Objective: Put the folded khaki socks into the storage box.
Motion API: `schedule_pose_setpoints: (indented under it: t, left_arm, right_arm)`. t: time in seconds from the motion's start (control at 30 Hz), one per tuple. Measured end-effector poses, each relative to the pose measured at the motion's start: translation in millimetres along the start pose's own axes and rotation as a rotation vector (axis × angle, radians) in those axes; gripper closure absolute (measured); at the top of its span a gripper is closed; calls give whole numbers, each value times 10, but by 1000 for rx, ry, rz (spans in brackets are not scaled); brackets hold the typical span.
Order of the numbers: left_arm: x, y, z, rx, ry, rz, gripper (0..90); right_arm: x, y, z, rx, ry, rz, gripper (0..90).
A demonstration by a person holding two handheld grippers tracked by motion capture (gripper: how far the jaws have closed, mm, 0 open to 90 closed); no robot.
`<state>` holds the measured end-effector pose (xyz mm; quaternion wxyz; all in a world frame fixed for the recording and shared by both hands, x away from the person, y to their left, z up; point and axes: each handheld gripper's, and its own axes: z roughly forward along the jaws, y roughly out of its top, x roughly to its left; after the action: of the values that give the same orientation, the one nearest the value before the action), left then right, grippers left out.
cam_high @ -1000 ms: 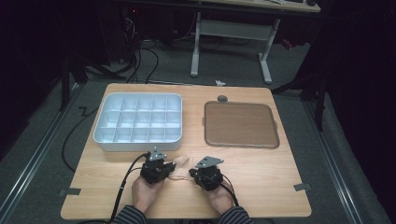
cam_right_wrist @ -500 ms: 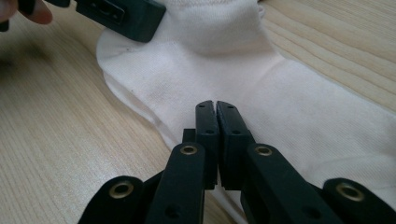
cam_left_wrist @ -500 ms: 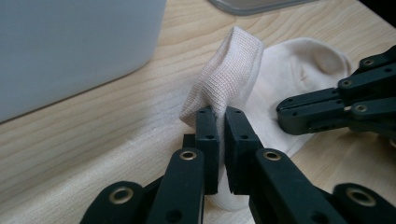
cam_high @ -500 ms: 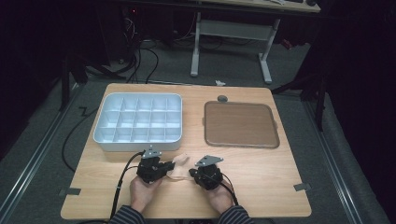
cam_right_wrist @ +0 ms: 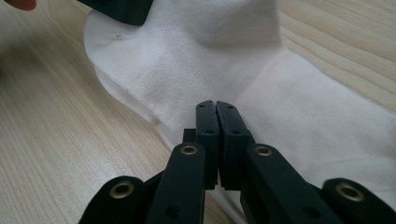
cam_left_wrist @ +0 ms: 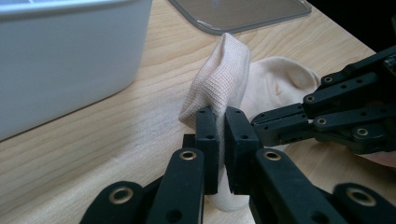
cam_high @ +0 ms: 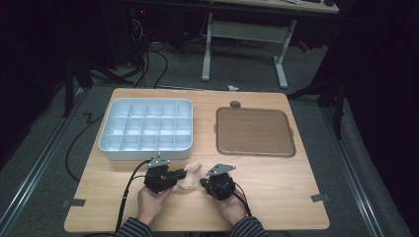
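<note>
A pale beige sock (cam_high: pixel 191 173) lies on the wooden table (cam_high: pixel 276 182) near the front edge, between my two grippers. In the left gripper view my left gripper (cam_left_wrist: pixel 222 140) is shut on a raised fold of the sock (cam_left_wrist: pixel 224 79), which stands up from the table. The right gripper (cam_left_wrist: pixel 261 128) reaches in from the right and meets the same sock. In the right gripper view my right gripper (cam_right_wrist: pixel 217 123) is shut low on the flat part of the sock (cam_right_wrist: pixel 187 70), with fabric caught between its pads. From above, the left gripper (cam_high: pixel 182 174) and right gripper (cam_high: pixel 202 182) point toward each other.
A white tray with several compartments (cam_high: pixel 146 129) stands at the back left, close behind the left hand; its wall (cam_left_wrist: pixel 60 56) is near the sock. A flat brown tray (cam_high: pixel 254 131) lies at the back right. A small round grey object (cam_high: pixel 235 104) sits behind it.
</note>
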<state>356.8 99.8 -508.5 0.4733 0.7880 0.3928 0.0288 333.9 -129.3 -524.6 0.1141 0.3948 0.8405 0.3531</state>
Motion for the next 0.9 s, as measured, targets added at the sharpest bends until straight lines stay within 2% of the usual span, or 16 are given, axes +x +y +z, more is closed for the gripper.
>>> schedule_pose_setpoints:
  t: [0.2, 0.47, 0.6, 0.7, 0.9]
  left_arm:
    - [-42, 49, -12, -17, -14, 15, 856]
    - [-50, 79, -47, -39, -25, 22, 857]
    - [-73, 89, -55, -47, -28, 36, 857]
    - [-79, 92, -46, -56, -40, 31, 858]
    - [-87, 91, -22, -49, -36, 28, 858]
  right_arm:
    - [2, 14, 8, 5, 0, -4, 886]
    - [54, 100, 62, 31, 3, -47, 886]
    - [70, 116, 85, 29, 9, -48, 886]
    - [77, 126, 99, 28, 18, -42, 885]
    - [95, 148, 127, 25, 36, -36, 869]
